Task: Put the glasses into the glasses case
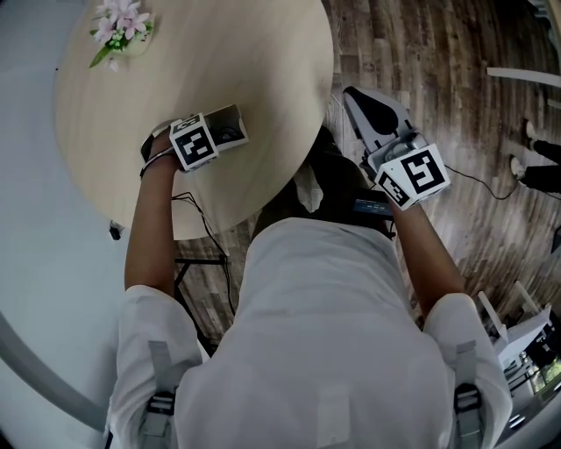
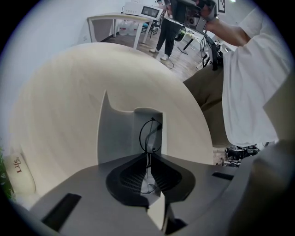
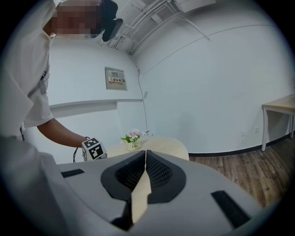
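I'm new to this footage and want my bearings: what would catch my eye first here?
The thin wire-framed glasses, pinched in the jaws of the left gripper, over the open pale glasses case on the round wooden table. Next, the right gripper, jaws together and empty, held off the table's edge over the floor, and pink flowers at the table's far side.

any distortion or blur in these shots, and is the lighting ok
Head view: fisheye bows the table rim, light soft and even. Left gripper view: dark corners, thin glasses frame sharp. Right gripper view: walls curve, mosaic patch top left.
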`<state>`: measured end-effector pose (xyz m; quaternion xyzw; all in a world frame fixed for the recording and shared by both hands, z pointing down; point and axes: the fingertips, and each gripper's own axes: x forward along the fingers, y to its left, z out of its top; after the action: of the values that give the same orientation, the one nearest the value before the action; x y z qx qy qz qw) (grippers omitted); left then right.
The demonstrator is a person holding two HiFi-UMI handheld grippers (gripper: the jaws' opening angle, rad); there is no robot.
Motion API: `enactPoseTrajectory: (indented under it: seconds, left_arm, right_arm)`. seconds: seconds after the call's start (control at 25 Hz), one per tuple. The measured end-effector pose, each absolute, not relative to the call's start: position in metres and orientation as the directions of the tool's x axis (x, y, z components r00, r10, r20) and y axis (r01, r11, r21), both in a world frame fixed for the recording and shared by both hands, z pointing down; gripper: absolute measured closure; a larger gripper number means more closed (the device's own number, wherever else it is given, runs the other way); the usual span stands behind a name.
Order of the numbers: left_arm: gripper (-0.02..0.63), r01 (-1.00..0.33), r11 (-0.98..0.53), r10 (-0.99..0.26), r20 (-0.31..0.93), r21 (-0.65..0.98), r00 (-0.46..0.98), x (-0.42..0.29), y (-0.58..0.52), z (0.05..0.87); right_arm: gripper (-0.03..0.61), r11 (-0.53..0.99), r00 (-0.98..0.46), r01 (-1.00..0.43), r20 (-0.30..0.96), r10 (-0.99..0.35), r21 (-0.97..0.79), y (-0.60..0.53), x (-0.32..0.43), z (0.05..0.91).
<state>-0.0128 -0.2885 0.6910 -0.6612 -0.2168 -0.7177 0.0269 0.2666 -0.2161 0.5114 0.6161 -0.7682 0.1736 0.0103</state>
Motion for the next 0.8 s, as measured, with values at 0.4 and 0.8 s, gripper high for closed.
enactPoseTrajectory:
  seconds: [0.4,0.8]
  left_arm:
    - [0.504,0.293,-0.908,0.283,0.954,0.299,-0.097,-0.016,-0.293,0.687]
    - [0.529,0.071,-0.975,0.224,0.936,0.212,0.270,0.009,-0.318,0.609]
  right_arm:
    - [0.552,0.198,-0.259,-0.946,0.231,-0.938,-0.257,-0.217,0.262,0.514]
    - [0.554,0.250,-0.305,-0.932,0.196,-0.932,-0.261,-0.221,0.261,0.502]
